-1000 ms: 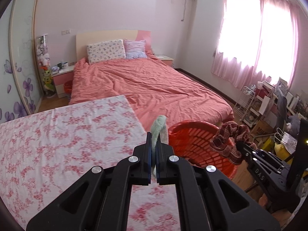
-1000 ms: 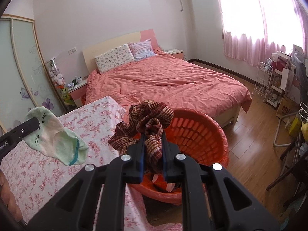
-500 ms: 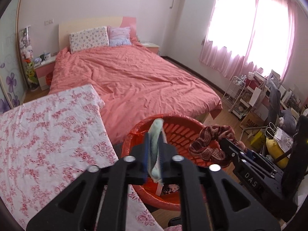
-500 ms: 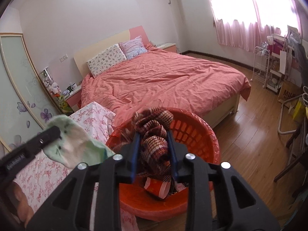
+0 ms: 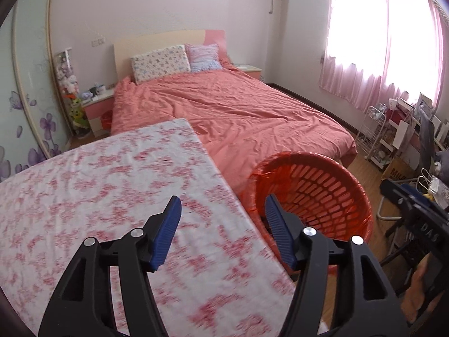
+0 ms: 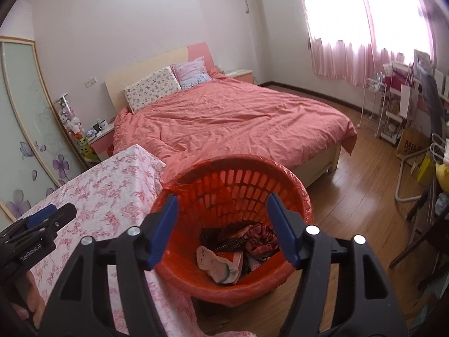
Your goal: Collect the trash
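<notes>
Both grippers' jaws have just been opening and nothing sits between them: the right gripper (image 6: 221,219) hangs over the red basket (image 6: 304,193), where the sock (image 6: 217,265) and scrunchie (image 6: 259,240) lie; the left gripper (image 5: 220,219) points at the table (image 5: 84,196) edge.

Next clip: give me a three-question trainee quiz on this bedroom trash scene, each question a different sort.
1. True or false: the right tool grips the brown scarf.
2. Where does the pale sock lie? A) flowered table B) orange basket C) bed
3. Fill in: the left tool hangs above the edge of the flowered ____.

Key
1. False: its jaws have just been opening, nothing between them.
2. B
3. table
</notes>
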Demonstrator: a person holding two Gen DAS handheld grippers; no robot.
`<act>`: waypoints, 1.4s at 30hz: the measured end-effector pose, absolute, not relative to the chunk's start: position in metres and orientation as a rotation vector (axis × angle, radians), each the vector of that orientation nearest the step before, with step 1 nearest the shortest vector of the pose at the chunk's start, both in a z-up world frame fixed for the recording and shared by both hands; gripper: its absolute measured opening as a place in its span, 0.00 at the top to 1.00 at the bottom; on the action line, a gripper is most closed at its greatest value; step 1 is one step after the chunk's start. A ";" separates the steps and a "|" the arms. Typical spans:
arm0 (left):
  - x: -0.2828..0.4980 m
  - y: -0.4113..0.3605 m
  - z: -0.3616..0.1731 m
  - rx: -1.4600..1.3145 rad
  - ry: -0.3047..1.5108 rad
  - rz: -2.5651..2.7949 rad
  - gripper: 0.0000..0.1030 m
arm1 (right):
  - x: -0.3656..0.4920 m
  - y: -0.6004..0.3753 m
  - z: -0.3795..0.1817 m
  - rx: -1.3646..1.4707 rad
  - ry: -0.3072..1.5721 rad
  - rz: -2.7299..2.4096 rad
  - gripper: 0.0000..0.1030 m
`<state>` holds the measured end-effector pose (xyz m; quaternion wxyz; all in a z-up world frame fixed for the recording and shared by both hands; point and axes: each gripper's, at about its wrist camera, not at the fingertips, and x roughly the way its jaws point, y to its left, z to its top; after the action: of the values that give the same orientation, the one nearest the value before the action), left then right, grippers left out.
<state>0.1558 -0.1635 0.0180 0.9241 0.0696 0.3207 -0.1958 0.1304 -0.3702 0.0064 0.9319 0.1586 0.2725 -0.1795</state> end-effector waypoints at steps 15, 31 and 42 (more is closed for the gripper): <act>0.045 -0.047 0.024 0.077 0.509 -0.255 0.02 | 0.008 -0.245 0.043 0.135 0.400 -0.443 0.04; -0.007 -0.006 -0.011 0.055 0.513 -0.064 0.02 | -0.026 -0.180 0.016 0.046 0.437 -0.470 0.04; -0.019 -0.003 -0.015 0.046 0.534 -0.049 0.02 | -0.026 -0.176 0.003 0.102 0.515 -0.491 0.04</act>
<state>-0.0187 -0.0028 -0.0148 0.9640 0.0229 0.2638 -0.0243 -0.0264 -0.1757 0.0030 0.9361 0.0498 0.2520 -0.2403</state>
